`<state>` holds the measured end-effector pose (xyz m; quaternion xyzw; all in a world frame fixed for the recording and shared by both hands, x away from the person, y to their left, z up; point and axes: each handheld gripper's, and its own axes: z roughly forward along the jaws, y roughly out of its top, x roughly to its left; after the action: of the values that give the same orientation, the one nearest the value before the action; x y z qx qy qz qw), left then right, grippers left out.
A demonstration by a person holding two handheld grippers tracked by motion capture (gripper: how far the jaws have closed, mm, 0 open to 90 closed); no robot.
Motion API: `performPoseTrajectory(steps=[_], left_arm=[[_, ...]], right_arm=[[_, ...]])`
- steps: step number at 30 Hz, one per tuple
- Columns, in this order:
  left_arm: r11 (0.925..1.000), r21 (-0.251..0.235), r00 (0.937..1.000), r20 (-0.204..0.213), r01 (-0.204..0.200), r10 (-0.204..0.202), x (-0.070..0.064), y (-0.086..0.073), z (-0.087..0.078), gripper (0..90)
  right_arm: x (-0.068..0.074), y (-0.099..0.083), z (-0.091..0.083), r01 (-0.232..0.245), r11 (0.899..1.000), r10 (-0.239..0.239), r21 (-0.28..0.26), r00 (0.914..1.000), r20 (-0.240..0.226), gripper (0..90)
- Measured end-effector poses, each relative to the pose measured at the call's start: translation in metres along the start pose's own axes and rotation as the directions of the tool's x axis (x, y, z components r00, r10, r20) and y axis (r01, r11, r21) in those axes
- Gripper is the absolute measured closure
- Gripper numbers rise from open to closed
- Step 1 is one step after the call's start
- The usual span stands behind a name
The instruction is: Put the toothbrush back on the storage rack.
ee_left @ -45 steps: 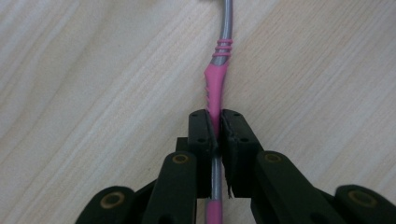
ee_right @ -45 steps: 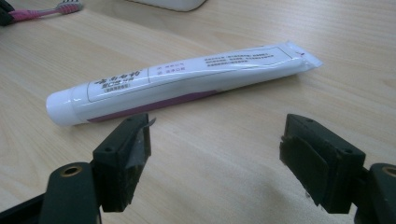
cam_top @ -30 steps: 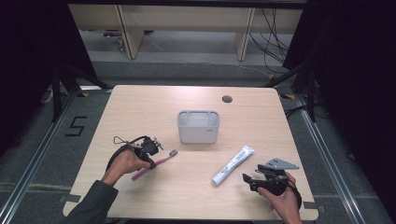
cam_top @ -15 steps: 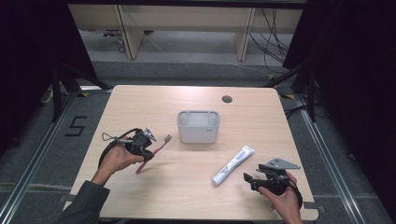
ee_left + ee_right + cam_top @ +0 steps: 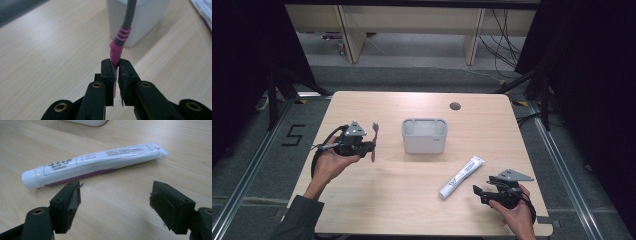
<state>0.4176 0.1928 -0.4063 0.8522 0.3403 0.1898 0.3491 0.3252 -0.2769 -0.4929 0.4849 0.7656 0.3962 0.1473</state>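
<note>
A pink and grey toothbrush [image 5: 374, 141] stands upright in my left gripper [image 5: 368, 147], lifted above the table to the left of a white rectangular holder [image 5: 424, 135]. In the left gripper view the jaws are shut on the toothbrush [image 5: 119, 42] at its pink end, with the holder [image 5: 140, 17] just behind it. A white toothpaste tube [image 5: 462, 176] lies on the table at the right. My right gripper [image 5: 478, 192] sits open just right of the tube's cap end. In the right gripper view the tube [image 5: 92, 165] lies crosswise beyond the open jaws.
The wooden table [image 5: 412, 210] has a round cable hole [image 5: 455, 106] near its far edge. Bare tabletop stretches between the two grippers. A floor marking "5" [image 5: 293, 135] lies left of the table.
My left gripper has lifted the toothbrush off the table and turned it from slanted to upright, moving it up and away from me. The right gripper has stayed in place.
</note>
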Motion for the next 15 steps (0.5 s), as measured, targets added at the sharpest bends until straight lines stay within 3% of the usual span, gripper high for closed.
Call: performPoseTrajectory(steps=[5,14,15], left_arm=[[0.9969,-0.076,0.9994,-0.026,0.021,-0.023,0.000,0.004,-0.004,82.3],[0.9931,-0.112,0.9988,-0.032,0.033,-0.037,0.000,0.011,-0.009,82.3],[0.9934,-0.109,0.9993,-0.013,0.034,-0.036,0.001,0.013,-0.009,82.3]], right_arm=[[0.000,0.000,0.000,-0.003,1.000,0.003,0.002,1.0000,-0.001,25.2],[0.000,0.000,0.000,-0.005,1.000,0.005,0.003,1.0000,0.000,25.2],[0.000,0.000,0.000,-0.003,1.000,0.003,0.003,1.0000,0.001,25.2]])
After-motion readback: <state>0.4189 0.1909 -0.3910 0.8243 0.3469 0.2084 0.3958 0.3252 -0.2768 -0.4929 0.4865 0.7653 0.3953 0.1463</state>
